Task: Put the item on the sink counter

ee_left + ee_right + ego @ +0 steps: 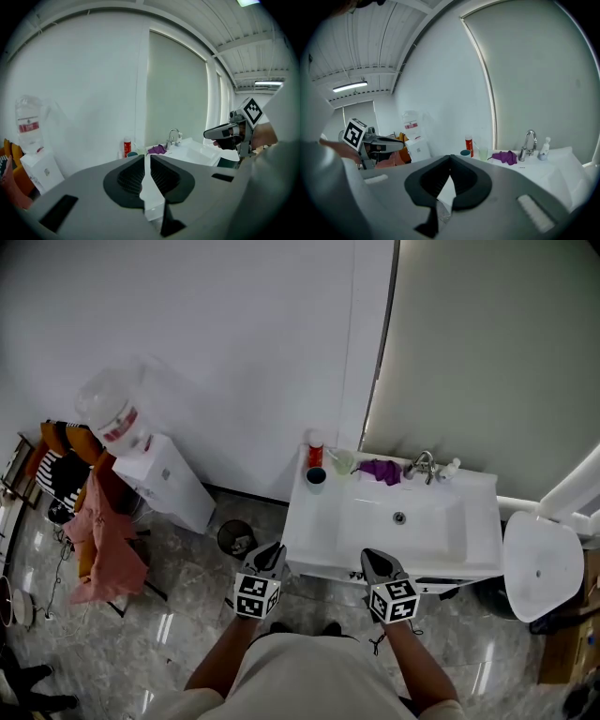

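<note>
Left gripper [273,557] and right gripper [374,562] hang at the front edge of the sink counter [309,521], jaws nearly together, empty. A purple cloth [380,470] lies on it, just beside the faucet [422,465].

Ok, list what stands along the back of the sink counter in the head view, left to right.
red bottle → pale green cup → purple cloth → faucet → small white bottle

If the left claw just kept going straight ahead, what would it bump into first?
Probably the white sink counter, near its left front corner; the left claw points that way with nothing between. Depth is hard to judge.
</note>
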{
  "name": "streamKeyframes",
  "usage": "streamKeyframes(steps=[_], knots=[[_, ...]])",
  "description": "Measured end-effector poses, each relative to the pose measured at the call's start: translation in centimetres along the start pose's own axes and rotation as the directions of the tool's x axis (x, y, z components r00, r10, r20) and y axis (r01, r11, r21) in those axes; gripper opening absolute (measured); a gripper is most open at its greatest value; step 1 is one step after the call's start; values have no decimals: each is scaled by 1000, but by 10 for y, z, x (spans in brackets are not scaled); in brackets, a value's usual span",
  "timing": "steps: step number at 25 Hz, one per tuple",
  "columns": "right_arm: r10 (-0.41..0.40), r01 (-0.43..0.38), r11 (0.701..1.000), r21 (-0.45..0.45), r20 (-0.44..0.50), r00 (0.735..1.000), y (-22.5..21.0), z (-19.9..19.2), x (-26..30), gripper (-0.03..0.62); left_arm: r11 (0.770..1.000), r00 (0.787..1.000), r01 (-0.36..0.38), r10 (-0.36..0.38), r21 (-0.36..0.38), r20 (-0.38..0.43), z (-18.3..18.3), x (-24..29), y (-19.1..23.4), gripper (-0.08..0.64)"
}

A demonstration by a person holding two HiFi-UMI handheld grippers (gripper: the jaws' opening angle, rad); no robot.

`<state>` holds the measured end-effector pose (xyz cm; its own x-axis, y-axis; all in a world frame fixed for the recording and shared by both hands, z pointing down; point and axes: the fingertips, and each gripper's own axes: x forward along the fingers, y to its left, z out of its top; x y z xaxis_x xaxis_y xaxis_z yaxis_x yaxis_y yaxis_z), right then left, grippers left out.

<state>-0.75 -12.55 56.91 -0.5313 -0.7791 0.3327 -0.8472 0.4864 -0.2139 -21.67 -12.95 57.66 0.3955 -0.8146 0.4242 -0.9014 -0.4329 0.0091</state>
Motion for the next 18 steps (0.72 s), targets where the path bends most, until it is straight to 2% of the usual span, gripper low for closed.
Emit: streamKeyframes(steps=[7,14,18], knots=[[-39,39,999,1,23,999,22,6,1,10,999,999,27,-27,17,31,10,-17,29,8],[-58,62,997,-54,73,996,41,18,-2,11,998,997,55,-56,9,46,11,-24,38,8],[-56,59,997,-42,80,995,44,20,-5,10,998,998,58,-58,-2,38,6,-25,36,8]])
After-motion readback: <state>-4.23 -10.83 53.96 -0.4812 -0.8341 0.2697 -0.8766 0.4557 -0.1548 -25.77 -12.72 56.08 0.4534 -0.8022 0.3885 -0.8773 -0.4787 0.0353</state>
